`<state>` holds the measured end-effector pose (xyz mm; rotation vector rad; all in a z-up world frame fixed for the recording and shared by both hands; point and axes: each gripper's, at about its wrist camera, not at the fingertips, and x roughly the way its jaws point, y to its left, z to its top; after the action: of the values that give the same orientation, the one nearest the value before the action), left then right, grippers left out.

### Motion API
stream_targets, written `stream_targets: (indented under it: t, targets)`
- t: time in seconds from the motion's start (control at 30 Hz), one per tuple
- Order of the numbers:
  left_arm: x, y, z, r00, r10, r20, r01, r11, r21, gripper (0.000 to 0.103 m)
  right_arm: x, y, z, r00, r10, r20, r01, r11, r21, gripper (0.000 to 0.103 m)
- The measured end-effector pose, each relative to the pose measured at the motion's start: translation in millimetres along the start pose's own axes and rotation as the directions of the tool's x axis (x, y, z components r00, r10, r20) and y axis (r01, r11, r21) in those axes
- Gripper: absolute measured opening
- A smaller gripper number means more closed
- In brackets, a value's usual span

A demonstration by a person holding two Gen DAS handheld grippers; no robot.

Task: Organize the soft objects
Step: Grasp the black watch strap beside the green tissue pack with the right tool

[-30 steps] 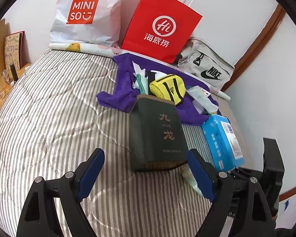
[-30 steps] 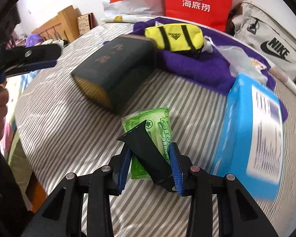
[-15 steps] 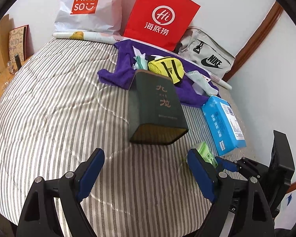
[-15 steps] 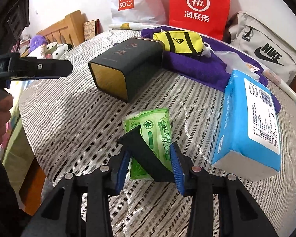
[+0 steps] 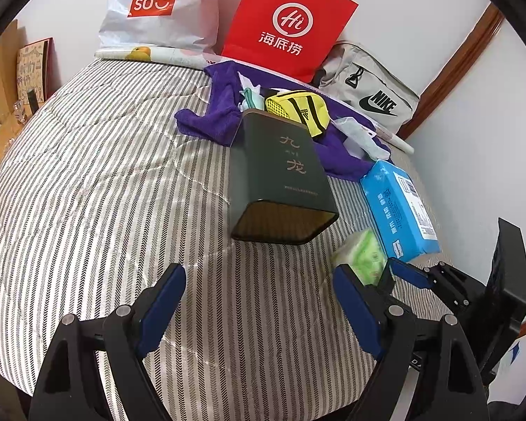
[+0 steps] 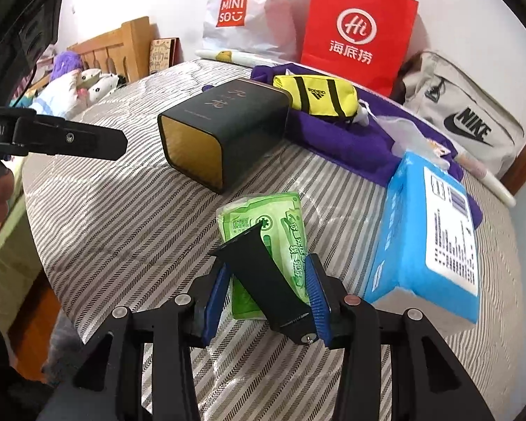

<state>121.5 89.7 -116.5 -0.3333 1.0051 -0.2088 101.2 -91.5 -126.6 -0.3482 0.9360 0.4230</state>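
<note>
Because a black clip (image 6: 263, 280) sits between its blue pads, the right hand-held gripper (image 6: 266, 298) hides part of the green tissue pack (image 6: 263, 224) lying on the striped bed (image 5: 87, 193); it grips only the clip. The left hand-held gripper (image 5: 259, 301) hangs wide open over bare bed, beside the tipped dark box (image 5: 280, 179).

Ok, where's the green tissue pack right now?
The green tissue pack lies on the striped bedcover, between the pads of the right gripper, just in front of the dark tin's open end and left of the blue tissue pack.
</note>
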Motion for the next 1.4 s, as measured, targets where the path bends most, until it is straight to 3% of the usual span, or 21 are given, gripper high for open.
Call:
stream_targets:
  t: [0.07, 0.17, 0.43, 0.6, 1.13, 1.2, 1.4]
  targets:
    - [-0.1, 1.1, 0.0, 1.000, -0.003, -0.001, 0.003, 1.000, 0.000, 0.085, 5.0, 2.1, 0.7, 1.000, -0.010, -0.024, 0.009, 1.000, -0.018, 0.044]
    - [-1.2, 3.1, 0.2, 1.000, -0.005, 0.002, 0.005, 1.000, -0.005, 0.085, 9.6, 0.6, 1.4, 0.999, -0.018, -0.042, 0.018, 1.000, -0.015, 0.054]
    - [1.5, 6.9, -0.1, 1.000, -0.008, -0.007, 0.008, 1.000, -0.016, 0.085, -4.0, 0.7, 3.2, 1.000, 0.000, 0.025, 0.001, 1.000, -0.023, 0.054]
    - [3.5, 5.1, -0.7, 1.000, -0.010, -0.013, 0.010, 1.000, -0.011, 0.085, 6.4, 7.0, 3.7, 0.999, 0.031, -0.008, -0.032, 0.998, -0.061, 0.029]
    - [7.3, -8.4, -2.6, 1.000, 0.006, -0.030, -0.006, 1.000, 0.023, 0.085, 13.1, -1.3, 3.6, 0.991, 0.133, -0.022, -0.134, 0.987, -0.083, 0.028]
    - [7.8, -10.3, -3.0, 0.999, 0.012, -0.033, -0.011, 1.000, 0.026, 0.085, 11.1, -5.8, 4.7, 0.988, 0.152, -0.014, -0.152, 0.986, -0.067, 0.021]
    - [13.1, -16.6, -3.3, 0.999, 0.018, -0.048, -0.016, 0.999, 0.035, 0.085, -7.9, -27.3, 0.8, 0.979, 0.202, 0.033, -0.203, 0.978, 0.038, 0.021]
